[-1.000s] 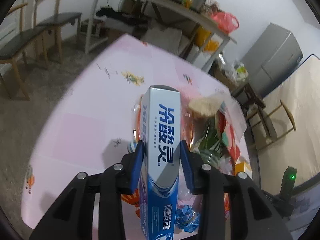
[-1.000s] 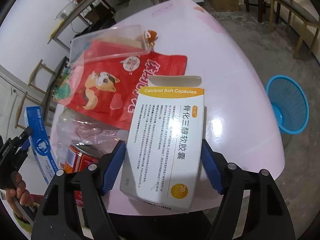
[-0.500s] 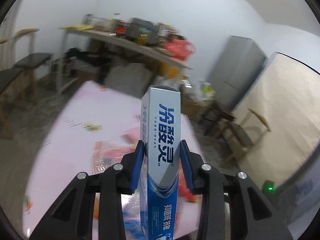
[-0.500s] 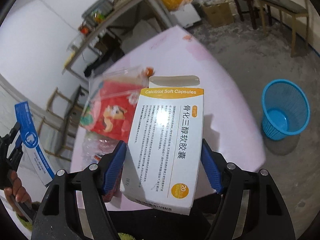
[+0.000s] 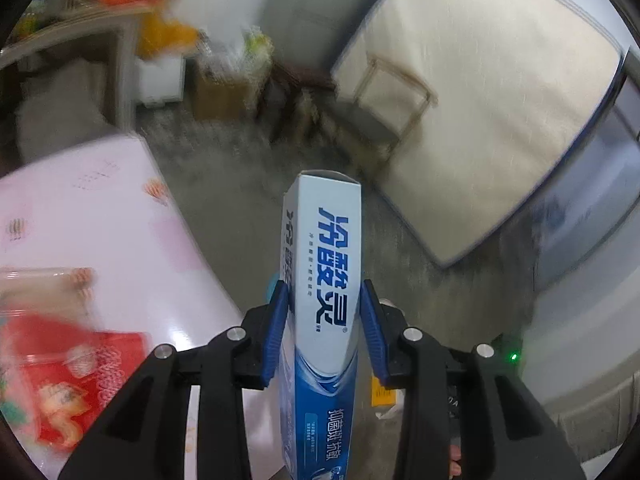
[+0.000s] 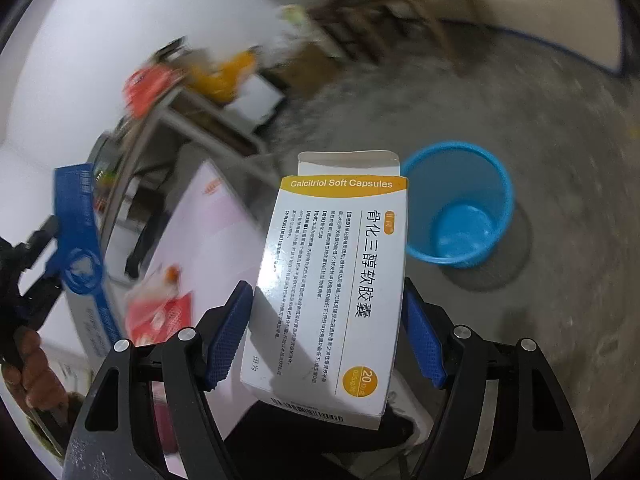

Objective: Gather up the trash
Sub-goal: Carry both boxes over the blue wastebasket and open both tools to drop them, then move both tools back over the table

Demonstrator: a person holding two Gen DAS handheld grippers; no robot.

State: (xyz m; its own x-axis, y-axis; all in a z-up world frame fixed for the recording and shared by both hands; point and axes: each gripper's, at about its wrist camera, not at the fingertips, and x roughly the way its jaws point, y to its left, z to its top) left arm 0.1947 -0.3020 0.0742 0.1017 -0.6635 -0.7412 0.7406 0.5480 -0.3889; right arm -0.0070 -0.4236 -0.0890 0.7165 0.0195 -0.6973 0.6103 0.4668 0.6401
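Trash in both hands right now: the left gripper (image 5: 324, 332) is clamped on a blue-and-white toothpaste box (image 5: 326, 280), standing up between its pads over the grey floor past the pink table (image 5: 100, 220) edge. Right gripper (image 6: 324, 332) squeezes a white medicine box (image 6: 332, 280) with an orange band, flap open. Blue wastebasket (image 6: 460, 204) sits on the floor just beyond it, looks empty.

The toothpaste box (image 5: 324, 280) runs off the bottom edge of the left wrist view. Motion blur smears the red packets (image 5: 68, 376) at lower left and the cluttered shelf (image 5: 92, 4) at upper left; their contents cannot be read. In the right wrist view, the medicine box (image 6: 332, 280) hides the blue bin's (image 6: 460, 204) left rim.
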